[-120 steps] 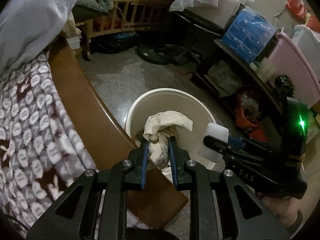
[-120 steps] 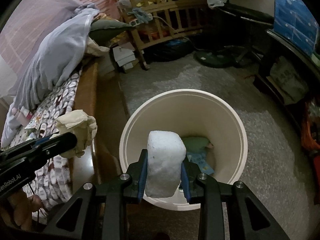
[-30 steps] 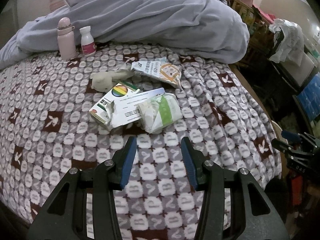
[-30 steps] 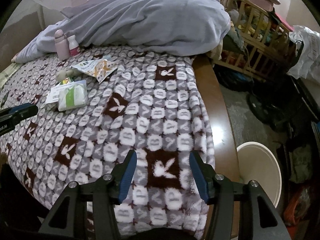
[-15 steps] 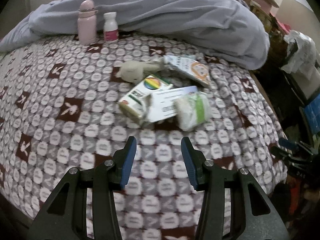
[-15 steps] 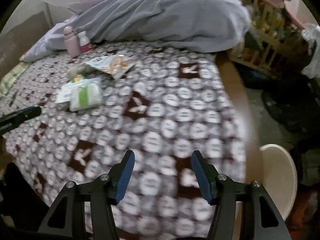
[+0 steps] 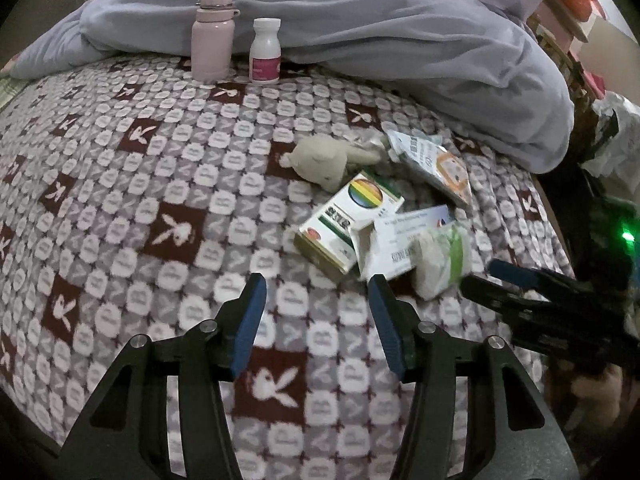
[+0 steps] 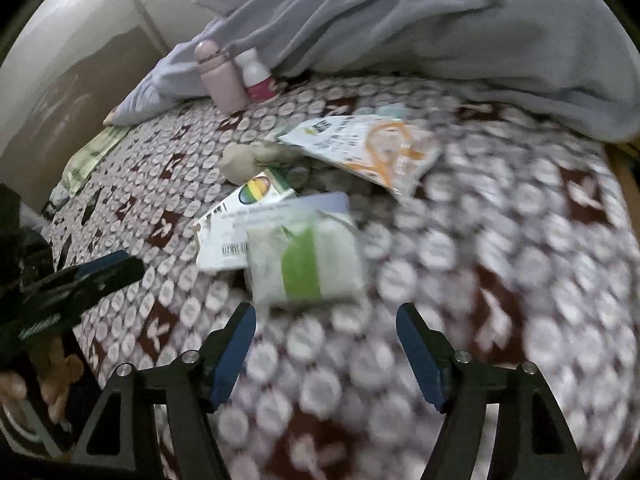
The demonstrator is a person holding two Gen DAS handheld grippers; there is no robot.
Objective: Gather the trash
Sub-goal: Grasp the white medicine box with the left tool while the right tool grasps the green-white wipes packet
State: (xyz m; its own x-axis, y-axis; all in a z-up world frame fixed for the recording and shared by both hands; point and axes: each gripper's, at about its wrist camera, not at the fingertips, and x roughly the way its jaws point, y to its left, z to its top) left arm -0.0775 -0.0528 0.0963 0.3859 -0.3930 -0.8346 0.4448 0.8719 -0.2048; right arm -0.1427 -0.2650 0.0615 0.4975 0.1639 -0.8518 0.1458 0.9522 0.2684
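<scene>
Trash pile (image 8: 296, 216) nearer both empty, spread grippers than before

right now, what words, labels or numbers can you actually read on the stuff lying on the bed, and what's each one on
Nothing can be quoted with confidence.
rainbow-logo box: bold dark letters on its top face, too blurred to read.
white card: lines of print and a barcode, too small to read.
orange-and-white packet: dark print near one corner, blurred.
white bottle: pink label, print too small to read.
pink flask: no text visible.
</scene>
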